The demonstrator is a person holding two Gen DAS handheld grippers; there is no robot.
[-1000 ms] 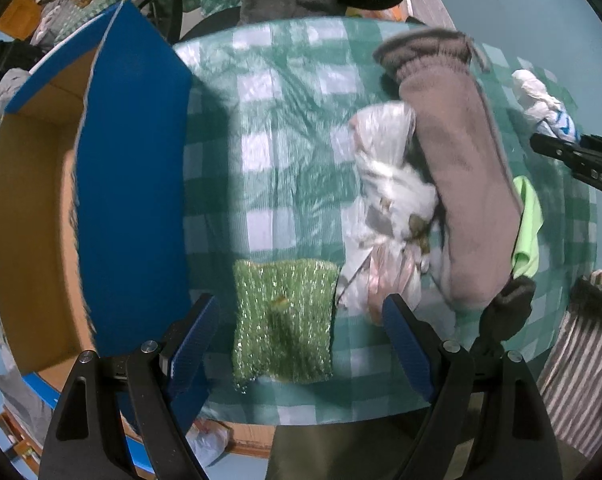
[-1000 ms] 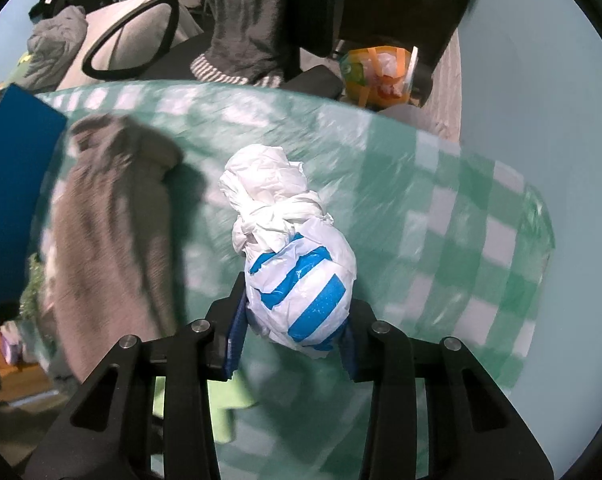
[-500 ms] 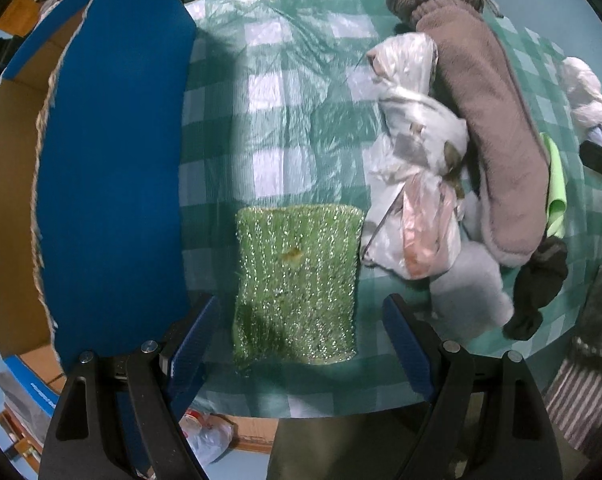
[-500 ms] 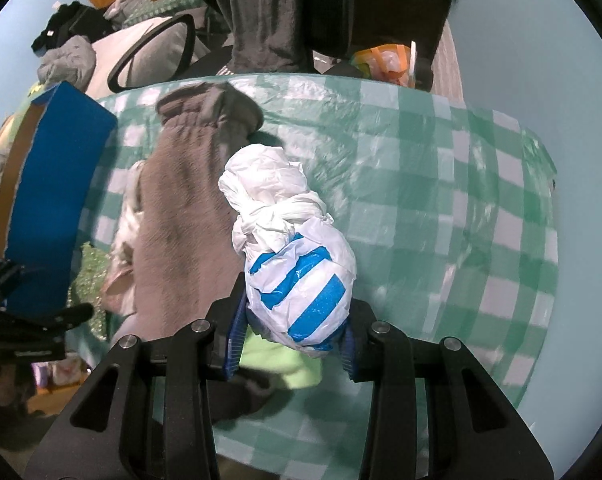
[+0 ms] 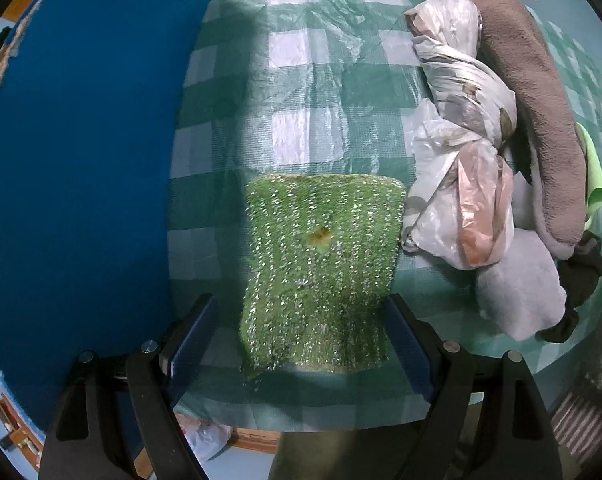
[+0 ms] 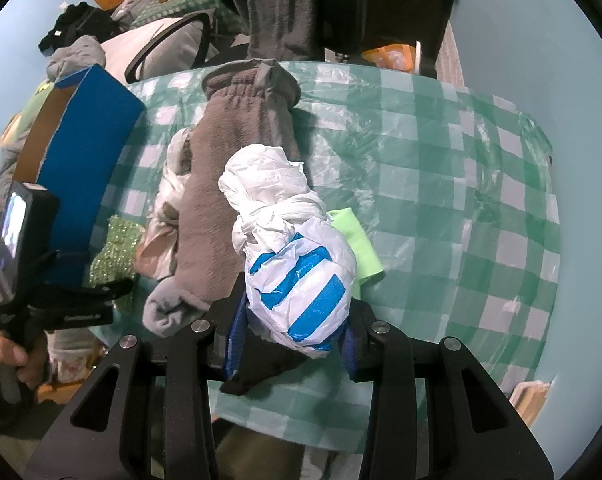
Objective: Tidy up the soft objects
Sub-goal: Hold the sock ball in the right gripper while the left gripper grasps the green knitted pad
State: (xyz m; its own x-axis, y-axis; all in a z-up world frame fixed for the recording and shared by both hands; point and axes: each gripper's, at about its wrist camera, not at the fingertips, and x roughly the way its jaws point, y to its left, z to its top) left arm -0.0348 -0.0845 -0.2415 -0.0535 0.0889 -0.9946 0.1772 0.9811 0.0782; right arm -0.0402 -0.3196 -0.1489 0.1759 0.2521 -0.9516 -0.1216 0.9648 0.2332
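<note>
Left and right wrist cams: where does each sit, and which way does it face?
Left wrist: on the left gripper, looking down at the green sparkly cloth between its open fingers; blue box beside it.
Right wrist: on the right gripper, facing across the table; it is shut on the blue-striped bag; the left gripper and hand show at its left edge.
Shared: brown sock, cloth, box.

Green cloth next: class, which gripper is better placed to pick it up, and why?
Left. The left gripper is open, with its fingers either side of the green cloth. The right gripper is already shut on the striped bag.
</note>
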